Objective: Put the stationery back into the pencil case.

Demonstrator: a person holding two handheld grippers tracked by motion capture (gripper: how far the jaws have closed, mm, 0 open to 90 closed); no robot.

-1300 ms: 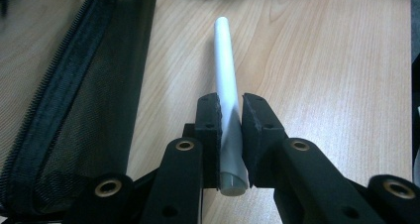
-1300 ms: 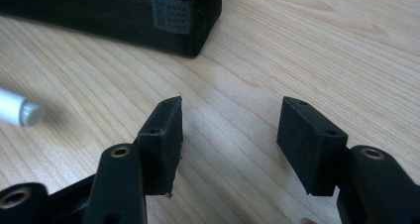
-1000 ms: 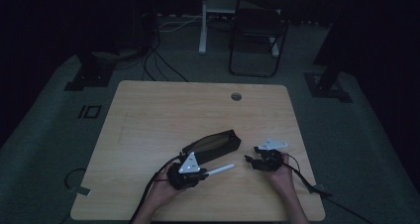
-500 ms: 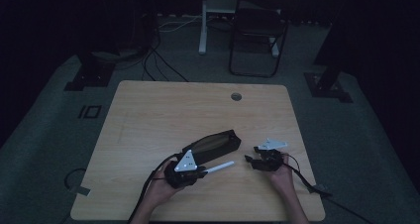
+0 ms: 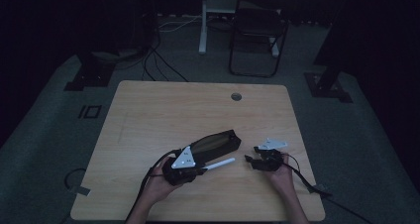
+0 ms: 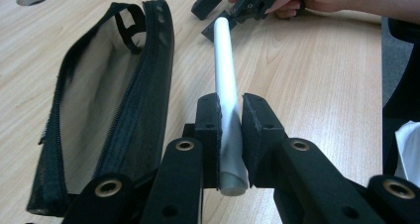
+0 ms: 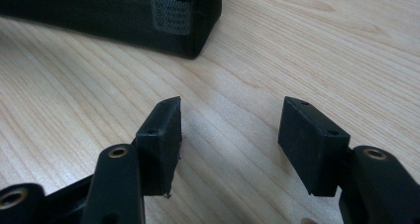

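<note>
My left gripper (image 6: 229, 135) is clamped on a white pen (image 6: 225, 80), the open pencil case (image 6: 106, 100) just beside it; right gripper (image 7: 228, 140) waits with jaws apart. I'd tilt the tip into the opening before letting go.

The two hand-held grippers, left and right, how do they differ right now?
The left hand-held gripper is shut on a white marker; the right hand-held gripper stands open with nothing between its jaws. In the high view the left one lies beside the long side of the open black mesh pouch, while the right one sits apart, off the pouch's end. Both have black jaws and are held low over the wooden table.
</note>
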